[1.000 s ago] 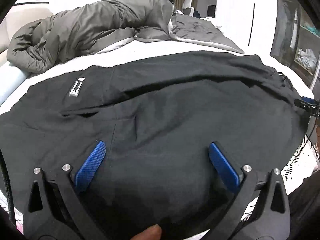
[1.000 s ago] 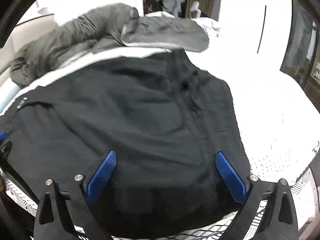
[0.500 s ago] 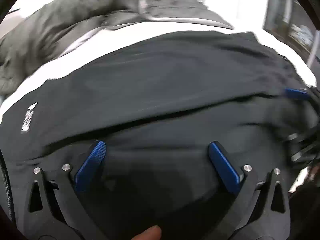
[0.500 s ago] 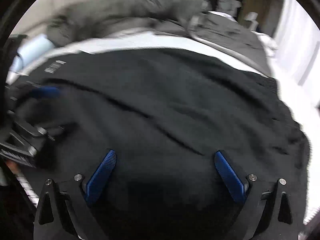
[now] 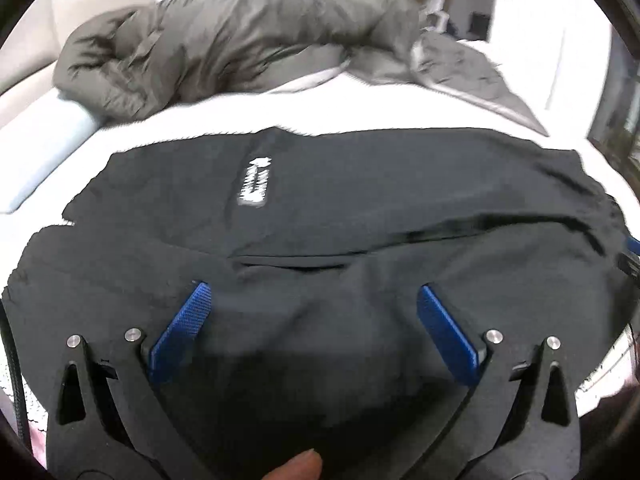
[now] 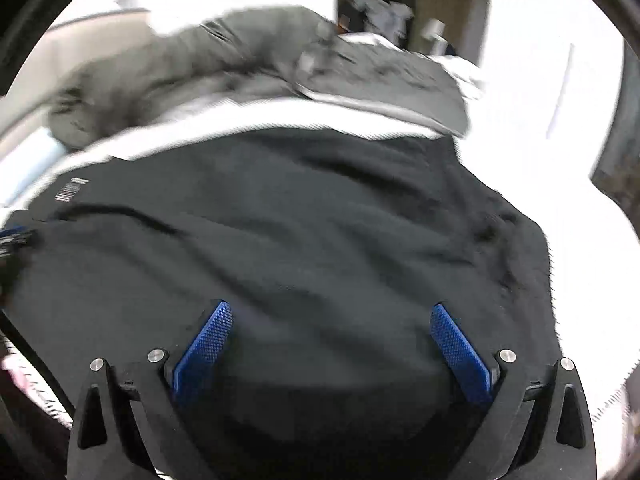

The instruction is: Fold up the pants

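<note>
Black pants (image 5: 360, 208) on bed (image 5: 240, 120), tools (image 5: 312, 312) spread

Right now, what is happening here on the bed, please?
A person is folding black pants spread across a white bed, holding tongs in each hand. The left tongs and the right tongs are both open above the near edge of the fabric, gripping nothing. The pants lie with one layer over another, a white logo facing up. A crumpled grey duvet lies behind them. Both views are somewhat blurred.
</note>
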`<state>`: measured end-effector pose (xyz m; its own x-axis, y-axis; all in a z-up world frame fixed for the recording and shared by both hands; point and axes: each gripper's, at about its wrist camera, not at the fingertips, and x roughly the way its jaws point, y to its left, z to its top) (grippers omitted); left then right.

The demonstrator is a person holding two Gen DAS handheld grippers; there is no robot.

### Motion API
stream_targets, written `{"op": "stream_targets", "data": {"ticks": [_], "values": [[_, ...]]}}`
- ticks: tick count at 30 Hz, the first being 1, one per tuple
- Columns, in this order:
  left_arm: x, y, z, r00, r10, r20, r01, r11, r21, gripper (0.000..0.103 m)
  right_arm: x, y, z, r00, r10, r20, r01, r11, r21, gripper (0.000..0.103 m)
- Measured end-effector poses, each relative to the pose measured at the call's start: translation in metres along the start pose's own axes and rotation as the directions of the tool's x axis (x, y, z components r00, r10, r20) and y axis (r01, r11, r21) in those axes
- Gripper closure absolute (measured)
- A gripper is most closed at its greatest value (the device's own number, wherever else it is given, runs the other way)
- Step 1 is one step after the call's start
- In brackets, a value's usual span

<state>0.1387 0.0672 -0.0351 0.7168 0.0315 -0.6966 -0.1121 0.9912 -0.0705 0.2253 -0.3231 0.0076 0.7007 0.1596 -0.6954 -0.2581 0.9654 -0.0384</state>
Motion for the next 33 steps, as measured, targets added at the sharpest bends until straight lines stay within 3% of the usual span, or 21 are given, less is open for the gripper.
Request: {"op": "stream_targets", "data": {"ticks": [2,4,11,17,22,25,28,30,33], "values": [[-0.011,-0.013,-0.01,0.999,-0.046,0.002,0.046,0.999,0.008,0.001,-0.004,0.024,0.001,0.996,0.09,0.02,-0.089,0.995,-0.034,0.002],[-0.024,-0.03,-0.027,0.995,-0.095,-0.001,0.095,0.995,0.035,0.001,-0.006,0.047,0.0,0.992,0.124,0.016,-0.123,0.99,-0.072,0.002],[-0.02,-0.091,-0.055,0.987,-0.157,-0.019,0.158,0.973,0.169,0.0,0.009,0.103,0.01,0.984,0.178,-0.001,-0.175,0.967,-0.187,0.002],[-0.008,-0.098,-0.058,0.986,-0.165,-0.034,0.168,0.973,0.159,0.0,0.005,0.131,0.01,0.978,0.21,-0.004,-0.206,0.955,-0.215,0.002],[0.014,-0.088,-0.05,0.985,-0.162,-0.053,0.17,0.967,0.188,0.0,0.023,0.137,0.002,0.974,0.215,-0.073,-0.226,0.946,-0.234,0.002],[0.014,-0.079,-0.052,0.989,-0.139,-0.047,0.145,0.968,0.205,0.0,0.043,0.125,-0.011,0.983,0.125,-0.134,-0.158,0.949,-0.273,0.002],[0.01,-0.053,-0.053,0.993,-0.11,-0.043,0.116,0.979,0.17,0.0,0.034,0.082,-0.016,0.99,0.087,-0.114,-0.109,0.973,-0.204,0.001],[0.005,-0.029,-0.051,0.995,-0.085,-0.044,0.09,0.987,0.133,0.0,0.027,0.041,-0.018,0.995,-0.016,-0.096,0.003,0.991,-0.132,0.001],[0.0,0.003,-0.049,0.999,0.008,-0.039,-0.003,0.993,0.119,0.0,0.023,-0.02,-0.024,0.976,-0.18,-0.119,0.181,0.983,0.001,0.001]]}}
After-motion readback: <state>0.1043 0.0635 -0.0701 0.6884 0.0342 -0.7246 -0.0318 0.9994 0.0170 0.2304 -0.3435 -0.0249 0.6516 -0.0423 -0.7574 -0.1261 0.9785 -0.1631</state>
